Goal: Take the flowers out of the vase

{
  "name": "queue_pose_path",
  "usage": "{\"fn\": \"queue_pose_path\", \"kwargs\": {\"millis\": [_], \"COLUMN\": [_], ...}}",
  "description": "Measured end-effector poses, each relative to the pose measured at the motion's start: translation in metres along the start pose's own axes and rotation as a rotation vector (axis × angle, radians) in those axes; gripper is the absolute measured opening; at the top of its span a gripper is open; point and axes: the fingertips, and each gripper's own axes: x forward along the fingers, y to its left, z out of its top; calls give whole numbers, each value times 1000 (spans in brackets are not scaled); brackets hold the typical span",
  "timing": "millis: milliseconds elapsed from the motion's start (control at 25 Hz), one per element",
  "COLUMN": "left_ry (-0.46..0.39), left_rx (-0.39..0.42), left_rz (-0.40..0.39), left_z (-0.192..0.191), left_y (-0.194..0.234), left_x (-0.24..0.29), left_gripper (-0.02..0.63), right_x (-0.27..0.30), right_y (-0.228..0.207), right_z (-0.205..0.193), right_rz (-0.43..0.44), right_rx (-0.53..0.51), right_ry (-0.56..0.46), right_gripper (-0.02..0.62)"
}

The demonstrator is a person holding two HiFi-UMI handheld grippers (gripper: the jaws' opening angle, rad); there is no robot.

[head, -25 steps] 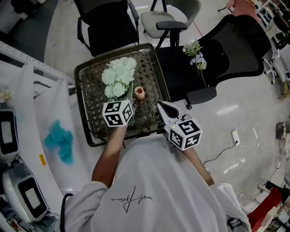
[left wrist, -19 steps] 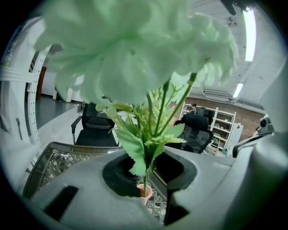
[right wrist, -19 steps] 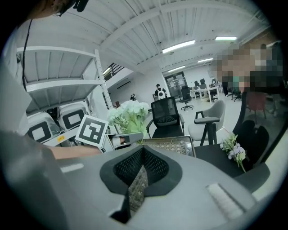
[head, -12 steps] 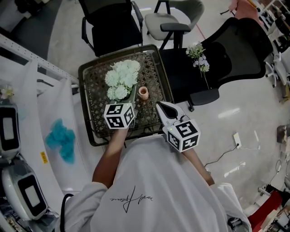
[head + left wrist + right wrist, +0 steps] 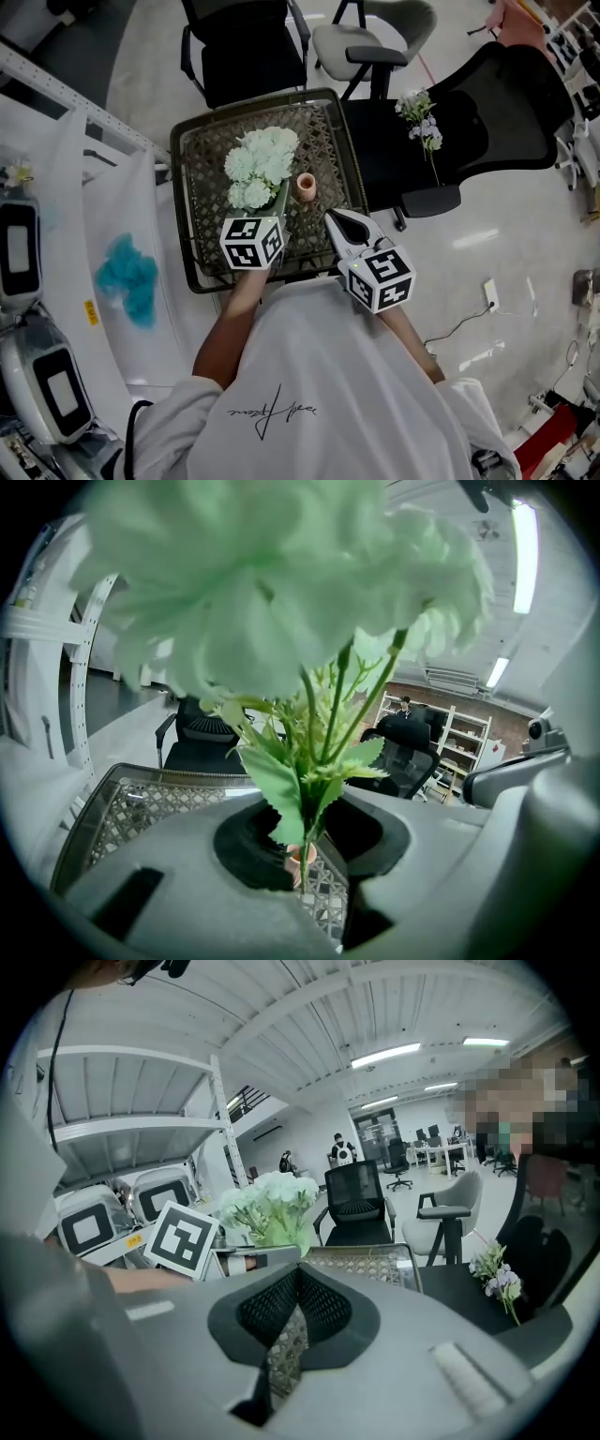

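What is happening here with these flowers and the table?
A person works with two hand-held grippers over a woven table. The left gripper is closed on the stems of the white flowers, holding them beside the small pink vase on the table. The right gripper is shut and empty. A smaller bunch lies on the black chair.
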Motion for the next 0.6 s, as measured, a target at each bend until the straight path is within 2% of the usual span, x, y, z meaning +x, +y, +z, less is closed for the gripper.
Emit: {"fn": "queue_pose_path", "kwargs": {"millis": [160,600], "left_ry": [10,29], "left_rx": [18,-44], "left_rz": [-2,-20], "left_z": [-6,-20], "left_y": [-2,-9], "left_x": [-6,-27], "left_gripper": [91,92], "right_x": [1,1], "right_y": [6,9], "right_z": [-6,-18], "right_rz": [9,26], "right_rx": [1,13], "right_ry": [8,28], "right_gripper": [8,8]}}
